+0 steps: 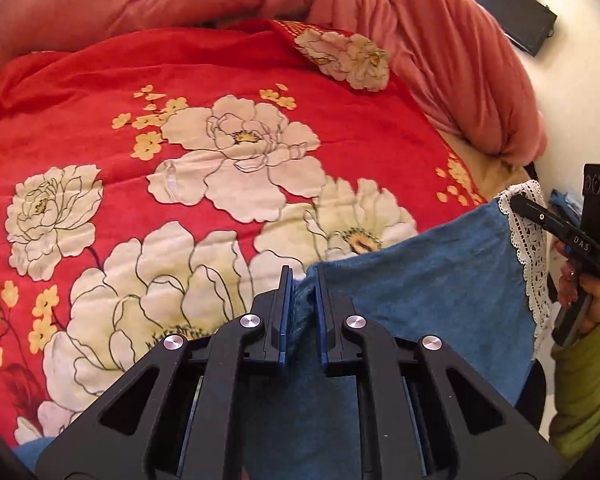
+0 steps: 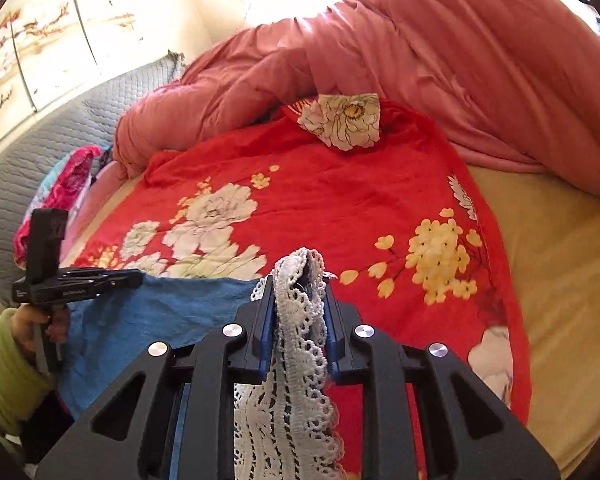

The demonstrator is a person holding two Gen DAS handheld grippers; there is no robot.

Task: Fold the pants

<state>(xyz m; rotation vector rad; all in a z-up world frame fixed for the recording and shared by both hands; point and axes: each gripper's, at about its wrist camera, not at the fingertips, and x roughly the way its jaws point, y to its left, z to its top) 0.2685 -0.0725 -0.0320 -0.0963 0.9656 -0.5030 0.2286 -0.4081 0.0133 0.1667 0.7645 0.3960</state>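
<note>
The soft blue fabric pants with white scalloped lace hem hang at 6 o'clock over the red floral bedspread. The left gripper pinches the blue cloth; the right gripper clamps the lace. A rumpled pink quilt lies at 12 o'clock.
</note>
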